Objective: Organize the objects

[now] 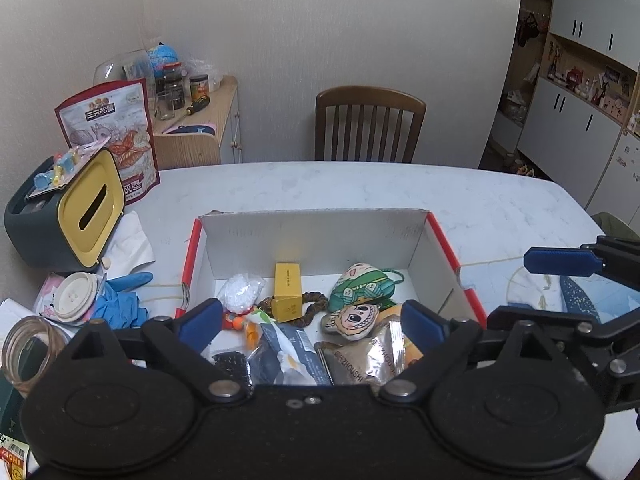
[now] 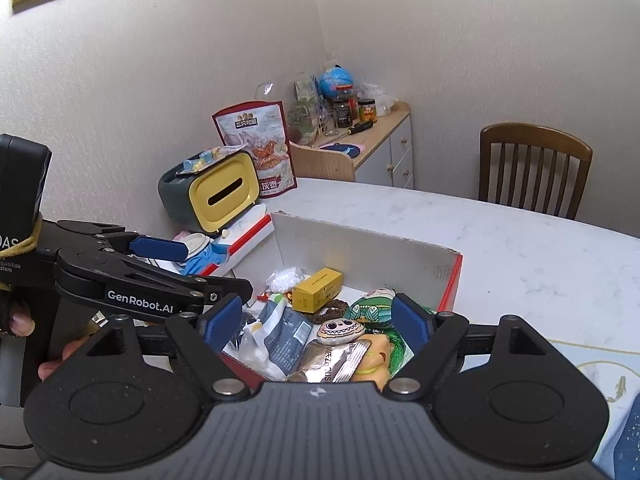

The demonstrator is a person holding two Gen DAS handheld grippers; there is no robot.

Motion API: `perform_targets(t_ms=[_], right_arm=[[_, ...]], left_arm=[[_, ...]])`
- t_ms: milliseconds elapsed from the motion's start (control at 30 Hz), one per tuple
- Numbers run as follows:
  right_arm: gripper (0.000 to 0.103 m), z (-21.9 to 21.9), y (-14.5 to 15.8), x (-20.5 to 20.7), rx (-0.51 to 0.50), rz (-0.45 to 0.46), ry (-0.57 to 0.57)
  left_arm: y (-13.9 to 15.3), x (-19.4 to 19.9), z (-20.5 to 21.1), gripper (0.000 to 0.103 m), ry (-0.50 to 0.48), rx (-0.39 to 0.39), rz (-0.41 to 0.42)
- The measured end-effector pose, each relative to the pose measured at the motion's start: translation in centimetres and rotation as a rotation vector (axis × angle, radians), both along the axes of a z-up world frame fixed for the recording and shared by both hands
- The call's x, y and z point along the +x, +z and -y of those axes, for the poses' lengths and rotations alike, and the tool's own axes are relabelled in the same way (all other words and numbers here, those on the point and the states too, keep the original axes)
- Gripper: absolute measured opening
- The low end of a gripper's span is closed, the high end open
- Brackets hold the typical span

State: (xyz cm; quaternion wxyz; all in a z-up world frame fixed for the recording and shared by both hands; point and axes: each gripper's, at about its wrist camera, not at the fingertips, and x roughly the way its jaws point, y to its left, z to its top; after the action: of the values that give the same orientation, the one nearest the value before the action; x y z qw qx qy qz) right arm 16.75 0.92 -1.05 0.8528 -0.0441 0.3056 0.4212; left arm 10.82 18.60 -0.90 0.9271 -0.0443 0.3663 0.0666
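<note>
A red-rimmed white cardboard box [image 1: 320, 236] [image 2: 360, 246] sits on the marble table. Inside lie a yellow carton [image 1: 287, 291] [image 2: 318, 284], a white bag [image 1: 242, 293], a brown braided ring [image 1: 312, 308], a green cartoon plush [image 1: 364, 286], a toothy cartoon face plush [image 1: 352, 318] [image 2: 340, 328], a silver sachet [image 1: 368, 360] [image 2: 336, 362] and a grey-blue packet [image 1: 288, 350] [image 2: 286, 334]. My left gripper [image 1: 312, 324] hovers open over the box's near end, holding nothing. My right gripper [image 2: 318, 322] is open and empty above the same end.
Left of the box stand a yellow-faced tissue holder [image 1: 80, 208] [image 2: 222, 194], a red snack bag [image 1: 116, 132], a blue glove [image 1: 120, 300], a paper cup lid [image 1: 76, 296] and a glass jar [image 1: 28, 344]. A wooden chair [image 1: 368, 124] stands behind the table. A side cabinet [image 1: 200, 128] holds jars.
</note>
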Motion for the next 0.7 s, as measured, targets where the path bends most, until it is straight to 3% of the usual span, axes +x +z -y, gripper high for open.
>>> perform_targets(t_ms=[200, 300, 700], right_arm=[[0.089, 0.8, 0.4, -0.6, 0.02, 0.011, -0.005], [0.102, 1.3, 0.6, -1.0, 0.033, 0.018, -0.008], [0.103, 3.0, 0.9, -2.8, 0.051, 0.038, -0.022]], left_arm=[[0.6, -1.0, 0.4, 0.102, 0.007, 0.007, 0.026], [0.8, -1.4, 0.6, 0.102, 0.016, 0.006, 0.029], [1.3, -3.1, 1.5, 0.103, 0.033, -0.024, 0.021]])
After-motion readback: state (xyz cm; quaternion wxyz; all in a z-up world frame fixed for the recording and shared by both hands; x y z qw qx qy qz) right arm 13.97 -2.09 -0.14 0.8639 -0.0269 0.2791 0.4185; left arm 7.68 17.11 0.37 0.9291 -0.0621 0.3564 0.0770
